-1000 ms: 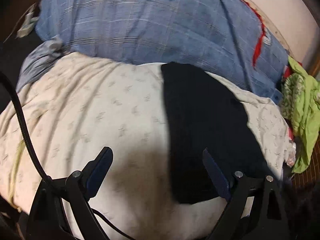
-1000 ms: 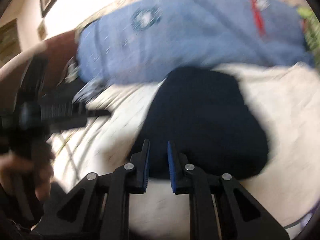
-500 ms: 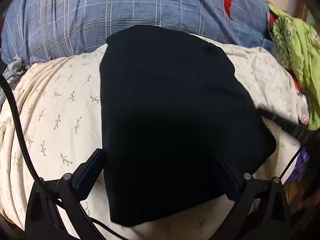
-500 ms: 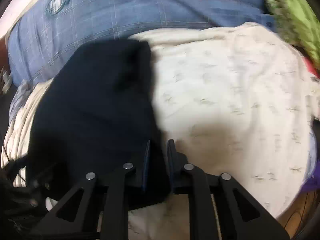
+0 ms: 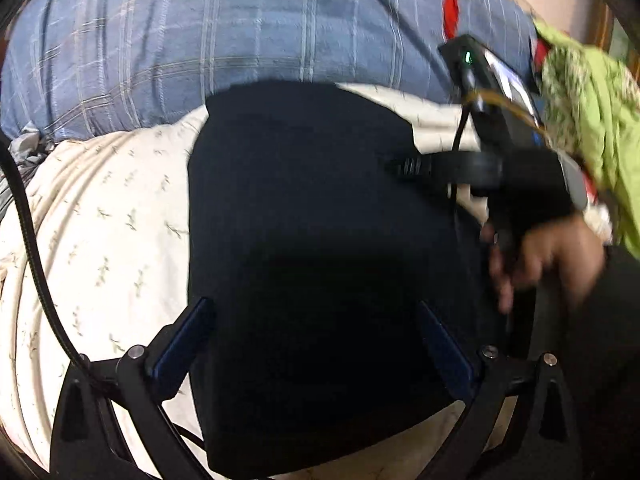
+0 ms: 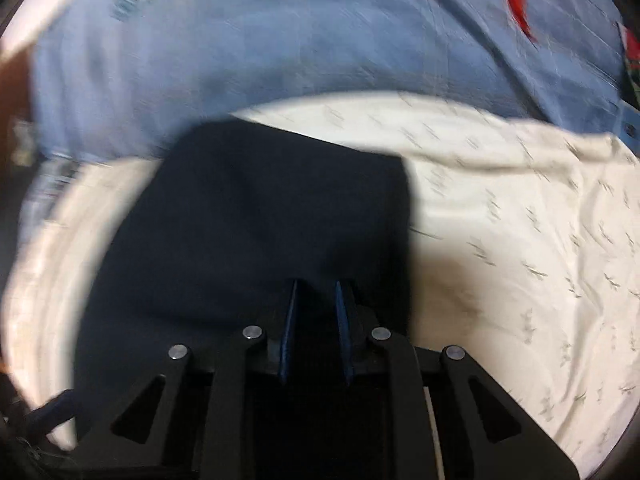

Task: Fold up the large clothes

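A black garment (image 5: pixel 320 200), folded into a flat rectangle, lies on a cream printed sheet (image 5: pixel 100 220). My left gripper (image 5: pixel 314 306) hovers wide open over its near part, one finger at the left edge, the other over the cloth, gripping nothing. At the garment's right side a hand (image 5: pixel 552 252) holds my right gripper (image 5: pixel 400 166), pointing in over the cloth. In the blurred right wrist view the right gripper (image 6: pixel 317 286) stands over the black garment (image 6: pixel 260 208) near its right edge. Its jaws are a narrow slit apart, with no fold visibly pinched.
A blue plaid cloth (image 5: pixel 240 40) with a red strip (image 5: pixel 450 8) covers the far side. A green patterned cloth (image 5: pixel 592 120) is heaped at the right. A black cable (image 5: pixel 28 220) curves down the left. The cream sheet (image 6: pixel 520 240) spreads to the garment's right.
The left gripper swung over the black garment, then held still. The right gripper swept sideways and down onto the garment's right side, so it and the hand now show in the left view.
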The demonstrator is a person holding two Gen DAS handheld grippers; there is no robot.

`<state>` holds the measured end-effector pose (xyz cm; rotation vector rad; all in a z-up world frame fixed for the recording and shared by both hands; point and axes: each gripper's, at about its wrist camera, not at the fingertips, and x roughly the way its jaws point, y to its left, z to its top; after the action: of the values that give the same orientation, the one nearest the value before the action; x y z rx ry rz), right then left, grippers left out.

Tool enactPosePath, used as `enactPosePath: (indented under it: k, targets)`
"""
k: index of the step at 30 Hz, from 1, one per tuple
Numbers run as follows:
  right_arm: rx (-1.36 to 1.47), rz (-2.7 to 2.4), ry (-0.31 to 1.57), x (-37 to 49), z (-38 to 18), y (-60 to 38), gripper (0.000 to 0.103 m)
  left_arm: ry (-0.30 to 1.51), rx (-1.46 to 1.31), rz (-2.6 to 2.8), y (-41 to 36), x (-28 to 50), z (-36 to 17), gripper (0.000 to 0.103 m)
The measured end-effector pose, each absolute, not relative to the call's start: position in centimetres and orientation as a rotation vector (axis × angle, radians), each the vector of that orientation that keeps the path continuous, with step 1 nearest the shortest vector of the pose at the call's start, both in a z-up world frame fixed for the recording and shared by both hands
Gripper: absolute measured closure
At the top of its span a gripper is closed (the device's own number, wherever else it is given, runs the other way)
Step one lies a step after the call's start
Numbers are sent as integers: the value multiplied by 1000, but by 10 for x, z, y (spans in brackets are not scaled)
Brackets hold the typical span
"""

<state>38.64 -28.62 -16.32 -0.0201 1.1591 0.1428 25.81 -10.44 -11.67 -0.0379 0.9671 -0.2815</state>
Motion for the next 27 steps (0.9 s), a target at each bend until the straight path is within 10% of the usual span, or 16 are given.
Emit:
enactPosePath:
  k: [27]
  targets:
    - [-235, 203, 1030, 451, -128, -256, 82, 965, -83, -354, -107, 241, -93, 1]
